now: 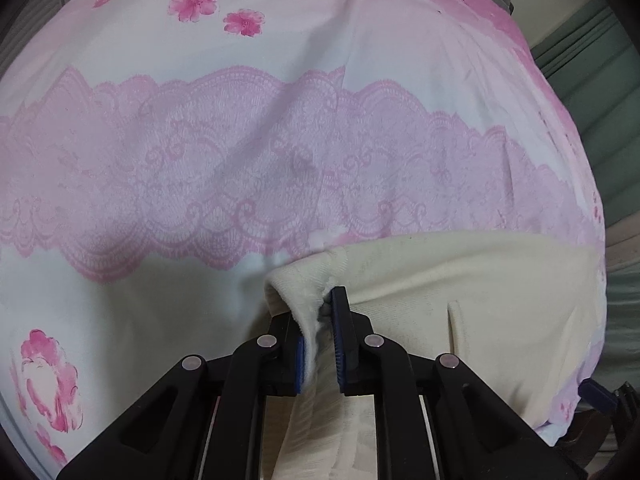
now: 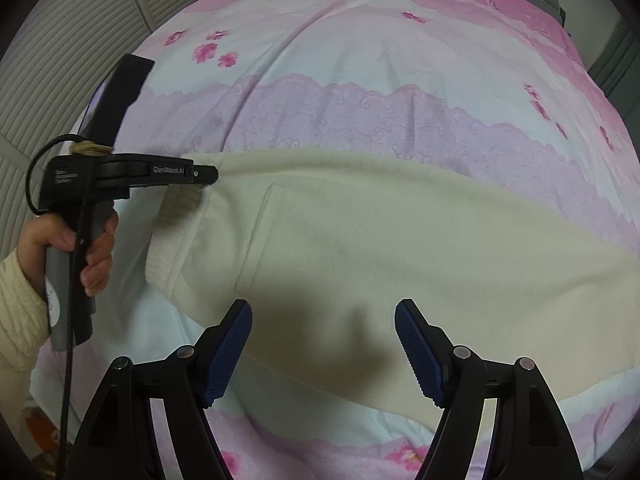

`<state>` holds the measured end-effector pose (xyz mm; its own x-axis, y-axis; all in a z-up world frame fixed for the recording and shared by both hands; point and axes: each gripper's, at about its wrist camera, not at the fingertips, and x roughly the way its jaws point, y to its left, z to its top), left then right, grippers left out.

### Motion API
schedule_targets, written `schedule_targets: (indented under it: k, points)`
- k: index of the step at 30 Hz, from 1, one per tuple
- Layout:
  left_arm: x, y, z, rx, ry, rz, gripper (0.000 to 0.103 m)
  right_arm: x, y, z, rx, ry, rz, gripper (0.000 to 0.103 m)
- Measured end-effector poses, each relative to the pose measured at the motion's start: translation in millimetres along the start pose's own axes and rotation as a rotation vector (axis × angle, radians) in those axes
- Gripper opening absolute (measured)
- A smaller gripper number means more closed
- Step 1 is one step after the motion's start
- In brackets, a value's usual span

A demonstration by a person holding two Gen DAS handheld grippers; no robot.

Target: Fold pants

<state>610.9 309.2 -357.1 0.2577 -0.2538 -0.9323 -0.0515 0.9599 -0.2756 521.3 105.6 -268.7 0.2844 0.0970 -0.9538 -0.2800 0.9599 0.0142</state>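
Cream fleece pants [image 2: 360, 248] lie spread across a pink and white floral bedspread [image 2: 340, 104]. My left gripper [image 1: 320, 344] is shut on the ribbed waistband corner of the pants [image 1: 304, 280]; the cloth is bunched between its blue pads. In the right wrist view the left gripper [image 2: 208, 174] shows at the left, held by a hand, at the top corner of the waistband [image 2: 176, 232]. My right gripper [image 2: 322, 344] is open and empty, hovering over the near edge of the pants.
The bedspread [image 1: 240, 140] covers a bed. A white slatted door [image 2: 80, 40] stands at the left. Grey-green furniture [image 1: 600, 80] sits off the bed's right side. The right gripper's blue tip [image 1: 596, 396] shows at the left wrist view's right edge.
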Motion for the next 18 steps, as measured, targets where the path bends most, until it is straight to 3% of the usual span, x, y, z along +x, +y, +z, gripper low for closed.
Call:
schedule_targets:
  k: [2,3,5,12,18]
  points:
    - [-2,-6,-1,0.024,0.011,0.013,0.021,-2,-4,-2,0.014,-0.003,0.000,0.074]
    - [-3,-16,-1,0.051,0.016,0.055,0.042,-2,-6,-4,0.025,-0.001,0.001,0.074]
    - [-19,-27,-5,0.103,-0.042,0.206,0.070,-3,-10,-6,0.040,0.003,0.012,0.074]
    - [-98,-22,-39,0.119,-0.153,0.218,0.071,-18,-26,-21,0.069,-0.004,0.027,0.074]
    - [-157,-65,-87,0.222,-0.226,0.285,0.071,-57,-39,-39,0.081,-0.058,0.067,0.074]
